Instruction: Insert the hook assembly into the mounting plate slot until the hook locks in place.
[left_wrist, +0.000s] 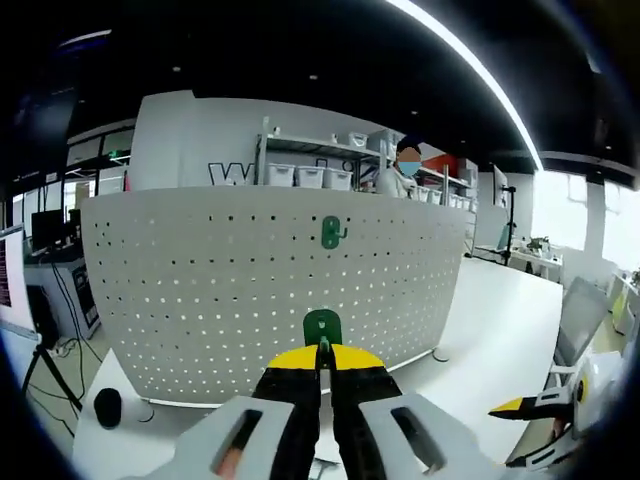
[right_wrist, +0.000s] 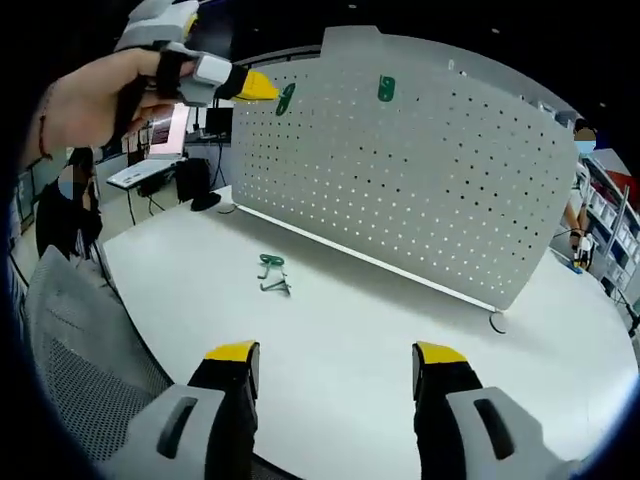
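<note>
One green hook (left_wrist: 322, 326) is clamped between the closed left gripper (left_wrist: 322, 352) tips, held before the pegboard (left_wrist: 200, 290); a mounted hook (left_wrist: 331, 233) sits above. Right gripper (right_wrist: 338, 352) released, over the table (right_wrist: 400, 300), spare hooks (right_wrist: 271, 273) lying ahead

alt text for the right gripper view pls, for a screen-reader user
The right gripper hangs open and empty over a white table, where green hooks lie loose. Beyond stands a white pegboard with one green hook mounted; upper left, a hand's left gripper holds another green hook at the board.
</note>
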